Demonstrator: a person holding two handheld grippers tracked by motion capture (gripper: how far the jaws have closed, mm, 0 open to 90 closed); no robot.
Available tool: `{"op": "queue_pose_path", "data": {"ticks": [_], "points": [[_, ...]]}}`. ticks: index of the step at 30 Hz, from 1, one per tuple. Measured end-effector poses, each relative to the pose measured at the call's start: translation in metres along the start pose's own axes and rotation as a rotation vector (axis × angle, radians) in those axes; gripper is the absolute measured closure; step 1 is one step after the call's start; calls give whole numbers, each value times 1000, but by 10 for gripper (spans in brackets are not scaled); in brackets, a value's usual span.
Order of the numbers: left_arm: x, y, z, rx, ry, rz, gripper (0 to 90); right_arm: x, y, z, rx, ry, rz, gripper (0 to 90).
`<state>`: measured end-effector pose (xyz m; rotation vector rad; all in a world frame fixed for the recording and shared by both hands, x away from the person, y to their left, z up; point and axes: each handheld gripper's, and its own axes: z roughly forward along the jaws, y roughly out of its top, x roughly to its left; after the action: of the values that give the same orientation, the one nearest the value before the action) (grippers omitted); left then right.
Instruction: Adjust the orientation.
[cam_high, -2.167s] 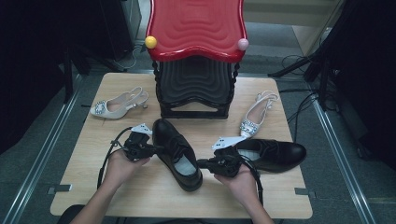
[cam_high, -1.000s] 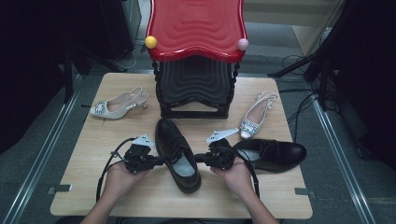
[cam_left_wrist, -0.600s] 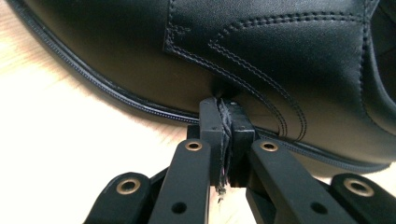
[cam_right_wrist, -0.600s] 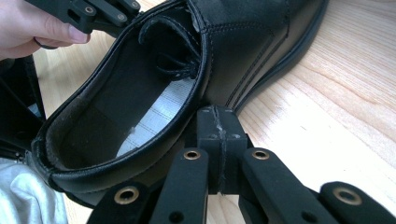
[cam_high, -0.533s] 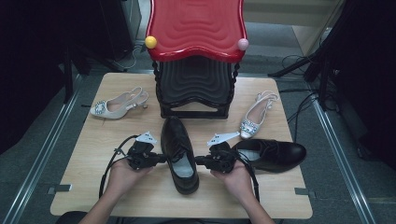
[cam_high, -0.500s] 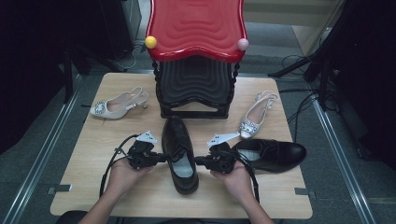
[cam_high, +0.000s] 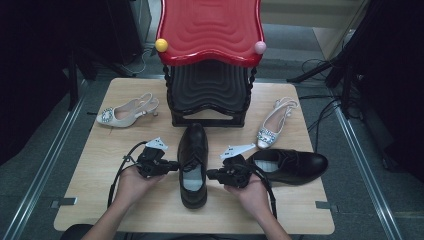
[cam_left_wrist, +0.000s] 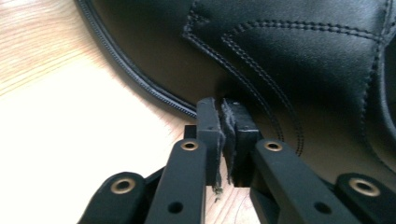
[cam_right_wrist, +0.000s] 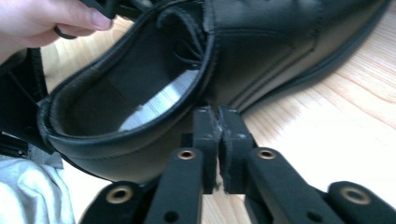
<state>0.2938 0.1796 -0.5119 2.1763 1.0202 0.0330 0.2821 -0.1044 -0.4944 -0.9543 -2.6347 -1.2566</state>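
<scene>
Nearest the person, two hands come in from the bottom edge of the high view, each holding a gripper against the middle black shoe (cam_high: 193, 165), which lies on the wooden desk (cam_high: 100, 200) with its heel toward the person and its toe pointing at the stool.

The left gripper (cam_high: 174, 165) presses its tips against the shoe's left flank. In the left gripper view its jaws are closed on each other, nothing between them, the tips (cam_left_wrist: 223, 116) touching the leather just above the sole's welt. The right gripper (cam_high: 210, 174) meets the shoe's other flank. In the right gripper view its jaws are likewise closed with nothing held, the tips (cam_right_wrist: 216, 122) butting the side of the shoe below its open collar, and the person's left hand (cam_right_wrist: 46, 18) shows beyond the shoe.

Just right of the right hand (cam_high: 250, 192) lies a second black shoe (cam_high: 290, 165), toe pointing right. Farther back, a silver slingback heel (cam_high: 274, 122) rests right of the stool and another silver heel (cam_high: 127, 111) lies to its left. At the far edge stands a black stool with a red wavy seat (cam_high: 210, 30).
</scene>
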Motion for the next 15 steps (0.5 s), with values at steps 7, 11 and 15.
{"op": "queue_pose_path", "data": {"ticks": [7, 11, 15], "points": [[2, -5, -13, 20, -17, 8, 641, -13, -4, -20, -49, -55, 21, 731], [2, -9, -18, 6, -23, 21, 562, -18, -5, -33, -68, -81, 41, 712], [4, -12, -22, 1, -18, 8, 505, -22, -6, -42, -73, -100, 45, 691]]}}
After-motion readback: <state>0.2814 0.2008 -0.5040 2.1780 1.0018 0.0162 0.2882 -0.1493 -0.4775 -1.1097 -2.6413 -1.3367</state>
